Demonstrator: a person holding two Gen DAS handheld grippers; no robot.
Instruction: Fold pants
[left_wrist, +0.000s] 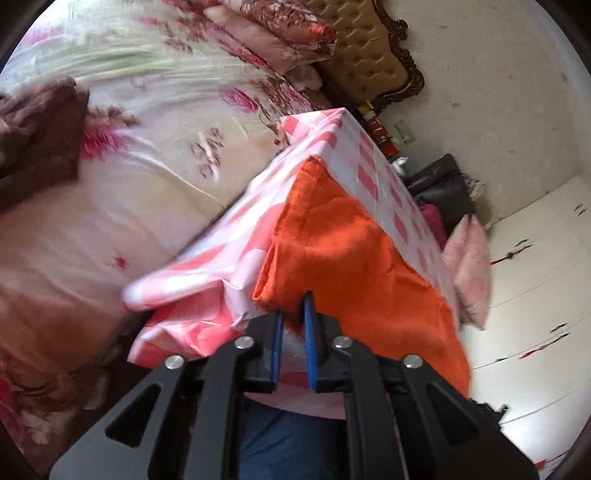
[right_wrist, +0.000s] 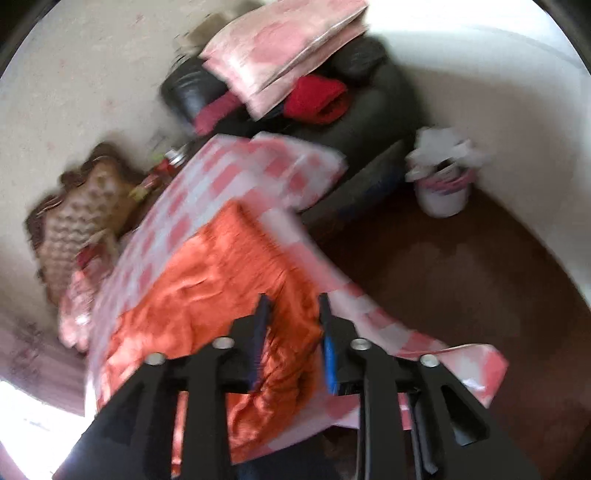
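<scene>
The pants (left_wrist: 343, 251) lie on the tabletop (left_wrist: 236, 243) — bed (left_wrist: 147, 166) to its left (headboard (left_wrist: 365, 55) behind), bucket (right_wrist: 443, 192) right.

Left gripper (left_wrist: 293, 314): blue-padded fingers (left_wrist: 309, 332) nearly parallel with a narrow gap between them, tips level, pointing forward and down. Cloth edge sits at the tips — can't tell whether any of it is pinched. Black linkage arms are symmetric on both sides.

Right gripper (right_wrist: 293, 306): fingers (right_wrist: 327, 332) spread clearly wider than the left's, jaws apart — orange fabric is visible in the gap and nothing is clamped. View is motion-blurred, so the pad edges are soft. Both grippers are angled downward, wrists tilted.
</scene>
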